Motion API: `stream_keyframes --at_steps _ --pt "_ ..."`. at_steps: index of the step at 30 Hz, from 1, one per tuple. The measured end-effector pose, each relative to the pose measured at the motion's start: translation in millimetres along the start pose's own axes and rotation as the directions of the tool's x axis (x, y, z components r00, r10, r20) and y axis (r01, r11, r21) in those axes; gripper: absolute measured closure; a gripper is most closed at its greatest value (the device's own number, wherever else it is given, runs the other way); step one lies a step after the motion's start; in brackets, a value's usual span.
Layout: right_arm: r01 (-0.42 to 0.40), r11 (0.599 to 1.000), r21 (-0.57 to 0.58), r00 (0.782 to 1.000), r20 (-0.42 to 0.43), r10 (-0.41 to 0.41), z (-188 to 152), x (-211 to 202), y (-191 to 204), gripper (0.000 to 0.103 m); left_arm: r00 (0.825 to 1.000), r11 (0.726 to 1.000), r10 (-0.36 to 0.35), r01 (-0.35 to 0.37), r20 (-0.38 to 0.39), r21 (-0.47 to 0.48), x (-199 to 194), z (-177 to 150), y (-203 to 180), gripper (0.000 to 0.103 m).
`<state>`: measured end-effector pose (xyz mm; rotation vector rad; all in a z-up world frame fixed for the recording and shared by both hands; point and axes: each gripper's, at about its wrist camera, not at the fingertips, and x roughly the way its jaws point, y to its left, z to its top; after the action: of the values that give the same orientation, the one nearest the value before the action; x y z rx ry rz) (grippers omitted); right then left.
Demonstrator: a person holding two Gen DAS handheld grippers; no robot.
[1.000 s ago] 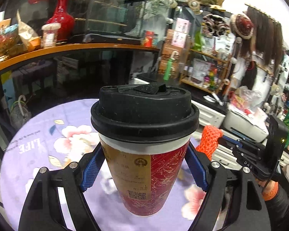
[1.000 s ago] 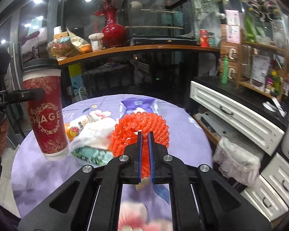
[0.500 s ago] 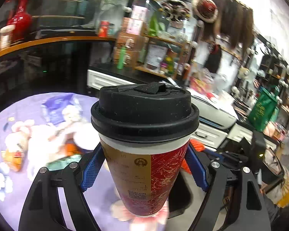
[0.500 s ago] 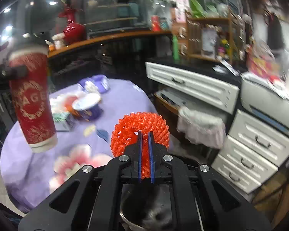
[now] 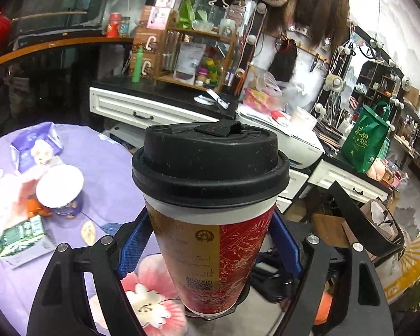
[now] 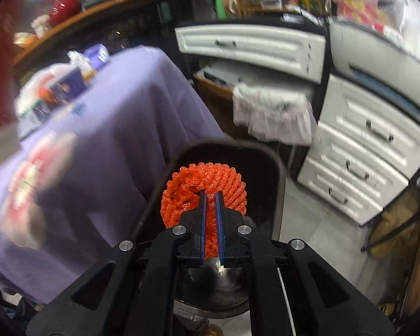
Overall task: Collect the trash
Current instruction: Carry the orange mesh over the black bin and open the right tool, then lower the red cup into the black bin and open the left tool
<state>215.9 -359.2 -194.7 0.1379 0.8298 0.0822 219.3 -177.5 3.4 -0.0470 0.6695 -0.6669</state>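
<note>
My left gripper [image 5: 210, 240] is shut on a red paper coffee cup [image 5: 212, 246] with a black lid, held upright above the edge of the purple floral tablecloth [image 5: 109, 168]. My right gripper [image 6: 210, 218] is shut on an orange foam fruit net [image 6: 207, 179] and holds it over the open mouth of a dark trash bin [image 6: 277, 173] standing beside the table. More trash lies on the table: a white-lidded purple tub [image 5: 61, 190], a purple packet [image 5: 33, 145] and a green packet [image 5: 22, 235].
White drawer cabinets [image 6: 364, 151] stand to the right of the bin. A cluttered counter and wooden shelf [image 5: 198, 56] are behind. A green bag [image 5: 364, 140] sits at the right. The purple cloth [image 6: 112, 140] hangs down beside the bin.
Both grippers swung right, away from the table. The right gripper lowered the orange net over the bin. The cup stayed gripped in the left gripper.
</note>
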Motion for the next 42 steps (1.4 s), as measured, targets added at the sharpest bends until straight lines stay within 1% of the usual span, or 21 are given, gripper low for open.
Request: stream_keyframes --at_steps 1,2,3,4,5,6,10,12,14,19,23,28,33,35,42 --pt "0.003 1.000 0.010 1.000 -0.014 -0.003 -3.6 5.8 -1.8 0.094 1.000 1.000 -0.003 0.003 -0.005 0.001 3.9 -1.0 -2.0 0.025" --pt "0.010 1.000 0.024 1.000 -0.026 -0.009 -8.4 11.9 -3.9 0.090 1.000 1.000 -0.005 0.005 -0.009 0.001 6.8 -1.7 -5.3 0.025" --pt "0.018 0.999 0.034 0.999 -0.032 -0.017 -12.3 14.9 -4.9 0.076 1.000 1.000 -0.009 0.009 -0.014 0.002 10.9 -3.1 -7.0 0.025" --pt "0.030 0.998 0.053 0.999 -0.037 -0.028 -16.6 18.0 -7.5 0.068 1.000 1.000 -0.011 0.011 -0.017 0.004 13.0 -4.1 -8.5 0.025" --pt "0.034 0.996 0.079 0.999 -0.029 -0.032 -20.9 17.8 -11.0 0.052 1.000 1.000 -0.012 0.012 -0.021 0.007 16.4 -5.9 -10.4 0.025" --pt "0.036 0.994 0.104 0.999 -0.014 -0.035 -24.2 15.1 -15.0 0.046 1.000 1.000 -0.010 0.011 -0.027 0.012 20.1 -8.0 -12.6 0.025" --pt "0.072 0.988 0.135 0.997 0.002 -0.073 -29.9 -0.4 -22.1 0.044 0.998 1.000 -0.023 0.024 -0.050 0.019 33.7 -13.6 -19.9 0.025" --pt "0.092 0.985 0.145 0.995 0.020 -0.095 -31.5 -12.8 -26.6 0.037 0.998 0.999 -0.032 0.034 -0.056 0.025 39.5 -16.3 -25.1 0.025" --pt "0.108 0.982 0.155 0.992 0.048 -0.116 -32.6 -28.0 -29.8 0.034 0.997 0.998 -0.040 0.042 -0.062 0.037 46.0 -18.7 -31.1 0.025" --pt "0.138 0.968 0.207 0.982 0.096 -0.161 -39.2 -64.9 -42.6 0.032 0.994 0.997 -0.048 0.054 -0.097 0.061 70.5 -30.5 -42.8 0.025" --pt "0.163 0.957 0.240 0.975 0.108 -0.193 -49.0 -87.1 -53.0 0.031 0.986 0.997 -0.039 0.050 -0.159 0.066 97.4 -45.5 -45.7 0.025" --pt "0.193 0.949 0.250 0.966 0.123 -0.229 -58.9 -104.3 -61.6 0.031 0.976 0.996 -0.012 0.031 -0.218 0.083 123.7 -62.9 -46.8 0.025" --pt "0.199 0.944 0.263 0.962 0.130 -0.239 -64.7 -112.8 -67.1 0.031 0.967 0.993 0.034 -0.003 -0.254 0.120 143.7 -78.7 -51.2 0.025" --pt "0.201 0.943 0.267 0.961 0.134 -0.242 -66.2 -115.0 -68.2 0.031 0.959 0.991 0.054 -0.018 -0.279 0.131 154.6 -86.0 -51.6 0.025" --pt "0.191 0.940 0.283 0.963 0.133 -0.236 -71.1 -115.5 -73.7 0.031 0.921 0.985 0.121 -0.065 -0.370 0.161 191.3 -111.3 -49.4 0.025"
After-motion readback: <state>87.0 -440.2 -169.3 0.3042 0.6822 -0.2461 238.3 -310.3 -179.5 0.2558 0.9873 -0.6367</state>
